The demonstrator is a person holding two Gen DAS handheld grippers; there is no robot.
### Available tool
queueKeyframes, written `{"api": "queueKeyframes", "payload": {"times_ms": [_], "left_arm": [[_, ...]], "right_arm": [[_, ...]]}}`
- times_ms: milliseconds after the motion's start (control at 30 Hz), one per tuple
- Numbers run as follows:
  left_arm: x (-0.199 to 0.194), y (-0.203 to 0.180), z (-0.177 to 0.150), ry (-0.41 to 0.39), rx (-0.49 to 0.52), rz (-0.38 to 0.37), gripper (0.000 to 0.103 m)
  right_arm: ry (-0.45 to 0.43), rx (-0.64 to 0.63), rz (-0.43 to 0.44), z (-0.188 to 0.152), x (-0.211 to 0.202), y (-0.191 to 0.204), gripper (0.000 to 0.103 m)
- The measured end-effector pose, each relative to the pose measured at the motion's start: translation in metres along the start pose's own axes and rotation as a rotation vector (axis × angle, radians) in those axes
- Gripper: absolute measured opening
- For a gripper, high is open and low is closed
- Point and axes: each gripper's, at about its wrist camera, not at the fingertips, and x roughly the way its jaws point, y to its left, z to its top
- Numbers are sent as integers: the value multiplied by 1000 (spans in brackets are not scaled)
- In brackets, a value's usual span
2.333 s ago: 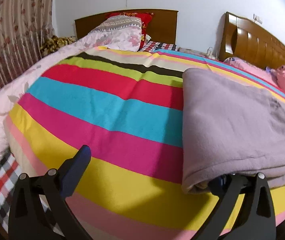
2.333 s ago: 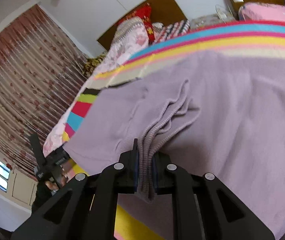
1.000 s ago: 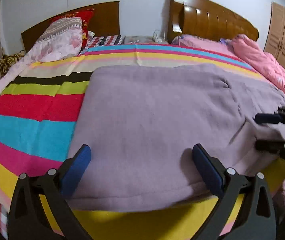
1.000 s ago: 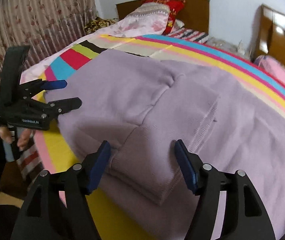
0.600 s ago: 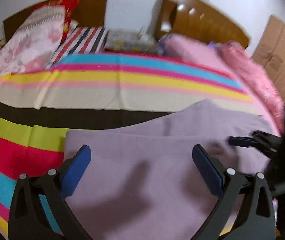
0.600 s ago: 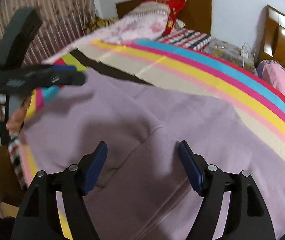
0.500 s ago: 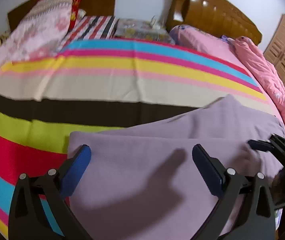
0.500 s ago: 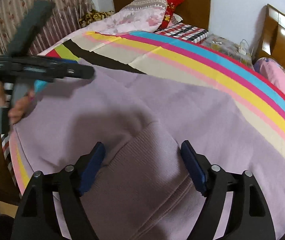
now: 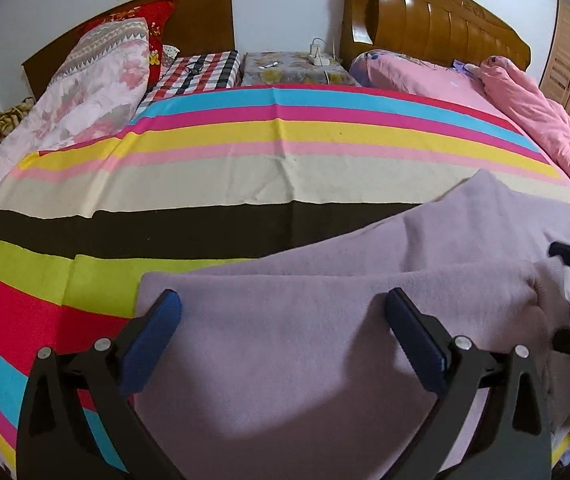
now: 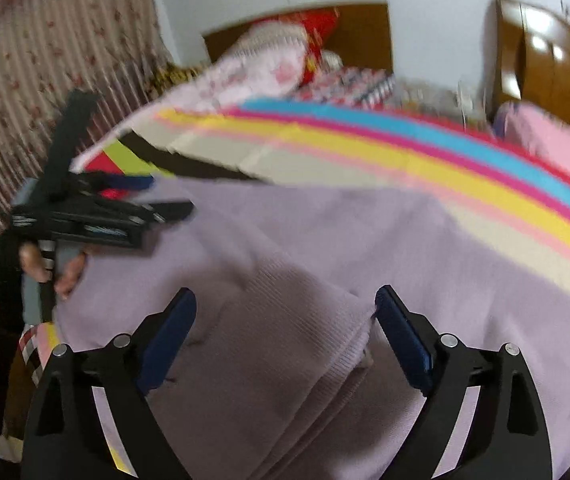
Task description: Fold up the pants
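A striped blanket (image 9: 245,184) is spread over the bed, and the lilac pants (image 9: 325,344) are laid folded on it toward the bed's near right corner. The left gripper (image 9: 283,312) is held over the left edge of the pants with its jaws spread wide and nothing clamped between them. The right gripper (image 10: 285,312) is poised over the ribbed waistband (image 10: 285,360) at the near edge; its jaws are opening, the fabric lying beneath and between the pads but not pressed by them.
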Motion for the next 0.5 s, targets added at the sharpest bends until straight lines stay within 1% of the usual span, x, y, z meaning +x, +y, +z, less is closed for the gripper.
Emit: {"api": "queueKeyframes", "payload": {"times_ms": [67, 100, 133, 200, 267, 300, 333, 367, 500], "left_arm": [[1, 1, 0, 2, 7, 8, 102], [0, 0, 0, 3, 9, 11, 102], [0, 0, -1, 3, 10, 14, 102], [-1, 1, -2, 2, 9, 12, 102], [-1, -1, -2, 2, 11, 13, 102], [-1, 0, -2, 1, 10, 13, 102], [-2, 0, -2, 1, 10, 14, 102], [-2, 0, -2, 1, 11, 16, 102], [-1, -1, -1, -1, 5, 14, 102]], "right_arm": [[-47, -32, 15, 1, -11, 6, 89], [-52, -46, 22, 2, -14, 7, 89], [-40, -74, 28, 4, -14, 12, 89], [8, -131, 20, 4, -11, 21, 91], [95, -196, 3, -2, 2, 32, 97], [135, -216, -14, -6, 9, 33, 99], [167, -232, -50, -10, 19, 33, 99], [190, -217, -41, -12, 24, 32, 99], [197, -186, -11, -9, 27, 25, 99]]}}
